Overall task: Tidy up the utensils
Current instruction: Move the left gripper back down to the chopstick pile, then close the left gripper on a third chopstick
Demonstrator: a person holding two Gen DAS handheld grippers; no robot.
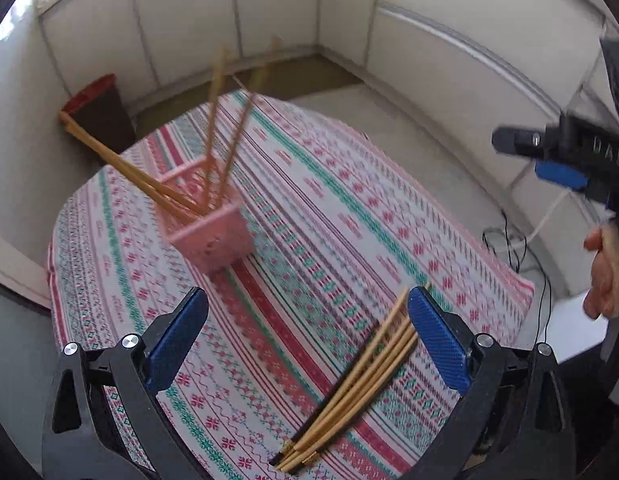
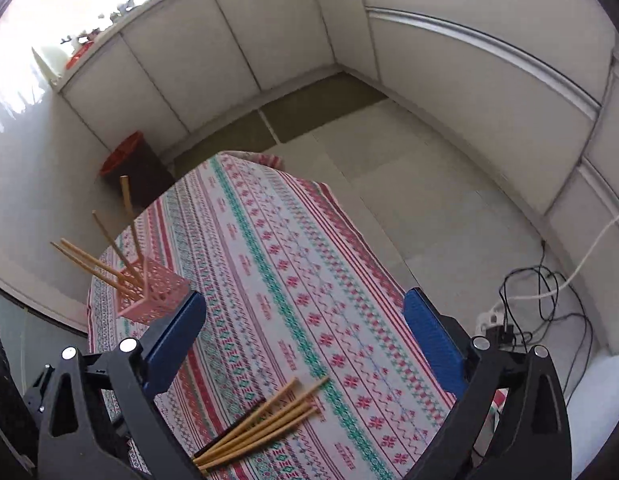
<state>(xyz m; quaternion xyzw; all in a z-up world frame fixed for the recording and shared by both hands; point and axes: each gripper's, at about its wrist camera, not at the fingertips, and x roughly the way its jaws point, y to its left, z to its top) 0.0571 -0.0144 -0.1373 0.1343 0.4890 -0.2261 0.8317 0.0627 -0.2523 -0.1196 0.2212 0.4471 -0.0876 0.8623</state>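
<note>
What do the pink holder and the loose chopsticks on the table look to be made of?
The pink holder looks like moulded plastic: matte, uniform pink, with perforated lattice walls. The loose chopsticks are mostly pale tan with a dull finish, probably bamboo or wood; one black chopstick among them could be lacquered wood or plastic, unclear from here.

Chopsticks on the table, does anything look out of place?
Yes. A loose pile of chopsticks lies flat on the tablecloth, one black among the wooden, while four already stand splayed in the pink holder.
</note>
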